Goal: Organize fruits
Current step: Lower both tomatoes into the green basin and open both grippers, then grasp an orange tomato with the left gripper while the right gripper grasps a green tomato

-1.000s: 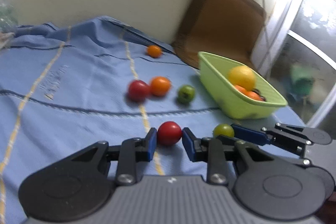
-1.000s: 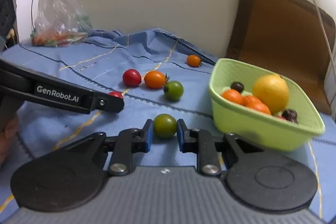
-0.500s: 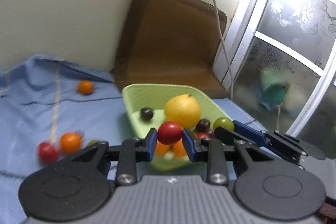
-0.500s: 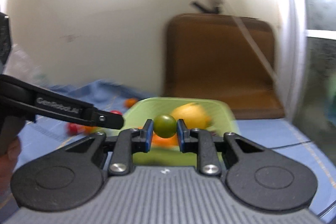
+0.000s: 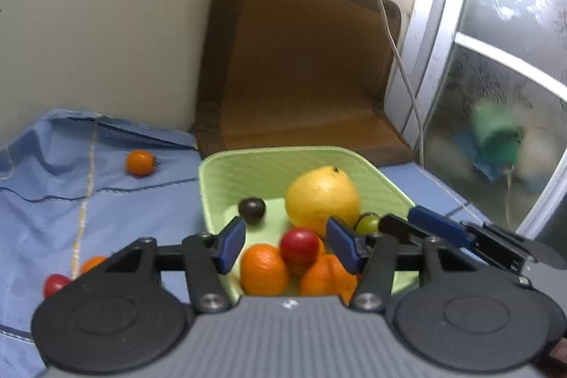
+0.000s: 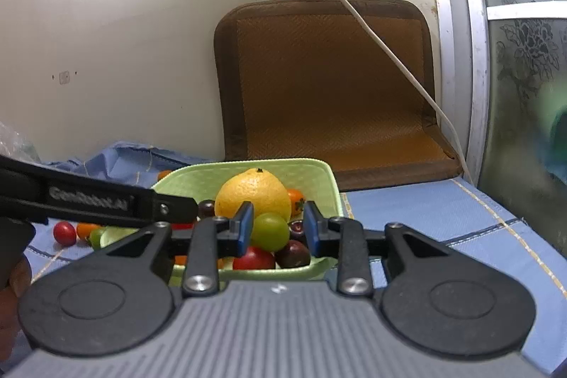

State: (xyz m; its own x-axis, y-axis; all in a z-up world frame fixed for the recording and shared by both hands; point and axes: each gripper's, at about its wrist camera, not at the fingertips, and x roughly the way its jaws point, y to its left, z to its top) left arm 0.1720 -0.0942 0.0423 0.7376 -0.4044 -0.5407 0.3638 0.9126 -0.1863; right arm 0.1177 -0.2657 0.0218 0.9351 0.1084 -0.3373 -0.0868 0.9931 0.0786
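A light green basket [image 5: 226,172] holds a big yellow citrus [image 5: 321,196], orange fruits [image 5: 264,269], a dark tomato [image 5: 252,209] and more. My left gripper [image 5: 286,245] is open over the basket; a red tomato [image 5: 299,246] lies between its pads on the pile. My right gripper [image 6: 277,228] is open over the basket [image 6: 319,170]; a green tomato [image 6: 270,232] sits between its pads, touching the left one, above a red tomato [image 6: 254,258] and a dark one [image 6: 292,254]. The green tomato also shows in the left wrist view [image 5: 368,224].
On the blue cloth [image 5: 53,201] lie an orange tomato [image 5: 140,162], a red one [image 5: 55,284] and another orange one [image 5: 93,263]. A brown cushion [image 5: 297,66] leans on the wall behind the basket. A white cable [image 6: 382,41] hangs down. A window frame [image 5: 443,59] is at right.
Both grippers moved from the cloth to over the basket carrying their tomatoes. Both have now opened; the red tomato rests on the pile, the green one sits between the right pads.
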